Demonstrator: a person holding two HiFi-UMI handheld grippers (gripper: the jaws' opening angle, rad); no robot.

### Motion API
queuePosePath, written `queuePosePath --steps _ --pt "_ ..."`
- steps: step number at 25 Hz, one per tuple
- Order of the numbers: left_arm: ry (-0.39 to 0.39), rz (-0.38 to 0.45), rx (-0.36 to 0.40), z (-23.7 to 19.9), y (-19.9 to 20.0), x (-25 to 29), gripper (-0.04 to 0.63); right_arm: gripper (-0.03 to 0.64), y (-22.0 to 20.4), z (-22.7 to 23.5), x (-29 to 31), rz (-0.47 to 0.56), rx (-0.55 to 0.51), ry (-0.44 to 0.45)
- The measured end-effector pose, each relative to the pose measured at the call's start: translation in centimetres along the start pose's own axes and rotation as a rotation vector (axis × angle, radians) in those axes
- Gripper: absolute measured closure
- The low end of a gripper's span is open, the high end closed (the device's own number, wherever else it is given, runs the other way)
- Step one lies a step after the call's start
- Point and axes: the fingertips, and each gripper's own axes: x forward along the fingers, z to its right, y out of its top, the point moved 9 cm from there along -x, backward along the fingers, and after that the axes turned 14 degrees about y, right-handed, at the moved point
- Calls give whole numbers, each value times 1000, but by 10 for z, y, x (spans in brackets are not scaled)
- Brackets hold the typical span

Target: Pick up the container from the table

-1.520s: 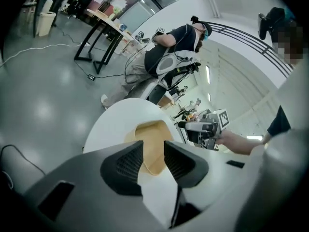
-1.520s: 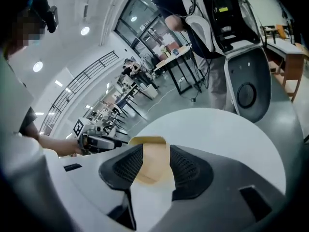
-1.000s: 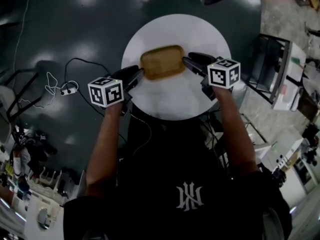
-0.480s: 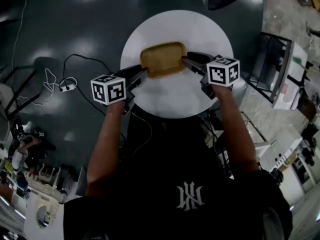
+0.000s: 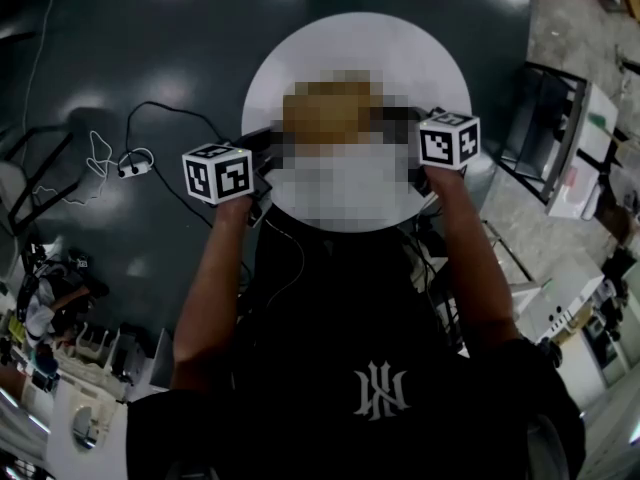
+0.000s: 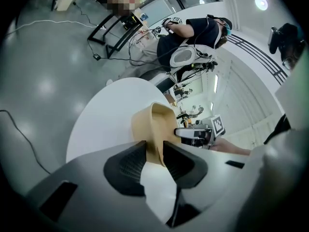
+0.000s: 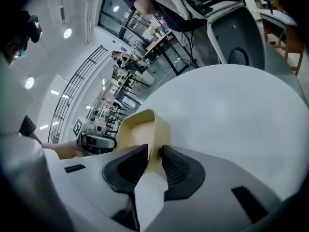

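A tan, shallow, rectangular container (image 6: 157, 122) lies on the round white table (image 5: 350, 43). In the head view a mosaic patch covers it and the fingertips. My left gripper (image 6: 150, 151) has the container's left end wall between its jaws, and the pads press on it. At the opposite end my right gripper (image 7: 154, 158) pinches the rim of the container (image 7: 140, 127) the same way. Both sets of jaws have just been closing onto those walls. Each gripper's marker cube shows beside the table, the left cube (image 5: 216, 173) and the right cube (image 5: 448, 140).
A dark glossy floor surrounds the table, with a cable and plug (image 5: 130, 163) at the left. Shelving and boxes (image 5: 560, 138) stand to the right. A chair (image 7: 236, 37) is beyond the table's far side, and a person (image 6: 193, 30) stands further off.
Both grippers stay at the container's two ends, and the hands have barely shifted. The table sits slightly higher in the head view.
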Motion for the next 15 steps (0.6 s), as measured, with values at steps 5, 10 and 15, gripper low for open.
queuePosePath --steps 5,10,15 --pt "-8 -16 -16 -4 -3 -1 508 509 -2 1 1 5 20 4" --pt "-23 -35 -28 -2 -6 -4 515 517 -7 -4 -1 11 34 -2" --pt "-13 -49 -13 -2 0 -7 515 518 -7 -8 -5 14 35 -13"
